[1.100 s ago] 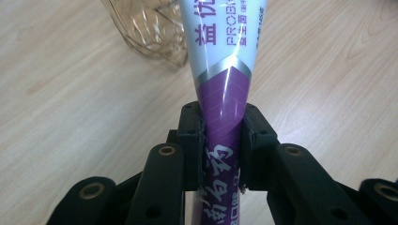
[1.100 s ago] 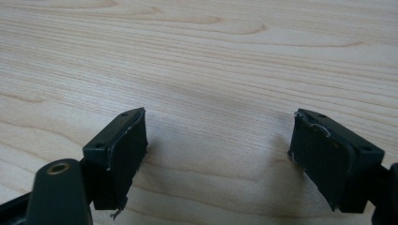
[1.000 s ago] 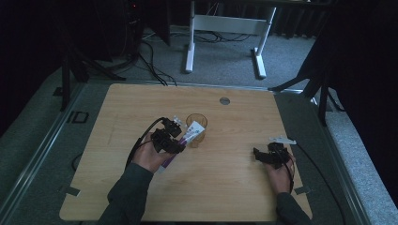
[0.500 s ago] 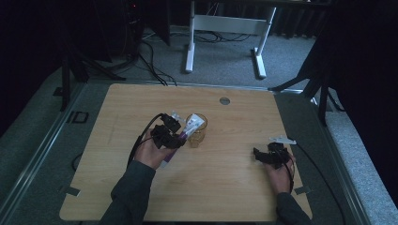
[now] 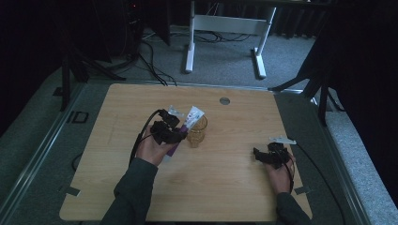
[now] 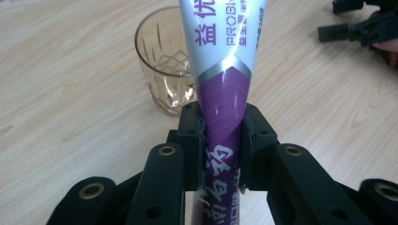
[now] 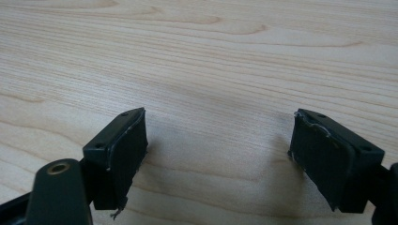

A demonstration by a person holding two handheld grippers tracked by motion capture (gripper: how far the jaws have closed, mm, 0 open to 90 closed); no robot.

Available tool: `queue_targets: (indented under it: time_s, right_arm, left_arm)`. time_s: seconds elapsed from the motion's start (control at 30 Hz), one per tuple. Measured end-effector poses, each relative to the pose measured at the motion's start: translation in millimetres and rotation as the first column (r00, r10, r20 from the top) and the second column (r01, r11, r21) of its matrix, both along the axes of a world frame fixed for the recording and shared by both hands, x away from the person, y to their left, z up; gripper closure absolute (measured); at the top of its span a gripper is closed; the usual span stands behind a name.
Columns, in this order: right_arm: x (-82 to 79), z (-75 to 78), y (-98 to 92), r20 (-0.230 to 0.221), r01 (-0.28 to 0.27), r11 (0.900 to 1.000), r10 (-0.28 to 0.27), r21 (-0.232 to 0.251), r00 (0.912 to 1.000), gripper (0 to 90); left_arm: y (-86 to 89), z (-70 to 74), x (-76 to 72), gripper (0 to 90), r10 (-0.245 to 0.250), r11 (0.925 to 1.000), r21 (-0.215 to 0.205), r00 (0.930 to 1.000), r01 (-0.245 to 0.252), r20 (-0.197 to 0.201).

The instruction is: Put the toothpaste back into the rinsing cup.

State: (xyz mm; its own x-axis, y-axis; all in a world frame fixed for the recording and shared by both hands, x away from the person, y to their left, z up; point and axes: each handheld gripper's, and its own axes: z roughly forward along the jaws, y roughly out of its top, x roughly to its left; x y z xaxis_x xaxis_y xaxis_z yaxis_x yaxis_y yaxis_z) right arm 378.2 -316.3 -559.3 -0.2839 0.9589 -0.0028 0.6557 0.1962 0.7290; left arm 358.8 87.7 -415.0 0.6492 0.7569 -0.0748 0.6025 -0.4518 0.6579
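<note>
My left gripper (image 5: 174, 132) (image 6: 220, 140) is shut on a purple and white tube (image 6: 224, 70) printed with Chinese characters. The tube (image 5: 190, 118) slants up to the right, its white end over the rim of a clear cut-glass tumbler (image 5: 197, 131) (image 6: 164, 65) standing upright mid-table. My right gripper (image 5: 259, 155) (image 7: 218, 154) rests low over bare wood at the right of the table, open, with nothing between its pads.
The wooden table (image 5: 117, 164) has a round grey grommet (image 5: 225, 101) near its far edge. Beyond it stand a white desk frame (image 5: 225, 28) and cables on grey carpet. In the left gripper view the other gripper (image 6: 361, 28) sits at the upper right.
The left gripper has tilted the tube further over the glass, its white end shifting right and up. The right gripper has stayed in place.
</note>
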Motion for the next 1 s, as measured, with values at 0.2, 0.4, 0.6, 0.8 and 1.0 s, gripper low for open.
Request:
queue_targets:
  time_s: [0.2,0.4,0.6,0.8,1.0]
  right_arm:
    - [0.4,0.0,-0.1,0.0,-0.002,1.0,0.002,0.0,1.0,19.0]
    - [0.4,0.0,0.0,0.0,-0.001,1.0,0.001,0.0,1.0,19.0]
    - [0.4,0.1,-0.1,-0.001,-0.002,1.0,0.002,0.0,1.0,19.0]
    - [0.4,0.0,-0.1,-0.001,-0.002,1.0,0.002,0.0,1.0,19.0]
    - [0.4,0.1,-0.1,-0.001,-0.002,1.0,0.002,-0.001,1.0,19.0]
  left_arm:
    - [0.9,-2.3,3.4,73.6,0.007,0.9999,-0.009,0.9988,-0.006,0.049]
    - [2.9,-3.8,7.0,73.6,0.011,0.9997,-0.021,0.9966,-0.009,0.082]
    - [5.1,-2.1,8.4,73.6,0.012,0.9988,-0.049,0.9925,-0.006,0.121]
    - [5.0,-0.1,9.2,73.8,0.017,0.9977,-0.067,0.9882,-0.007,0.152]
    - [4.6,0.8,11.5,73.9,0.023,0.9964,-0.085,0.986,-0.009,0.165]
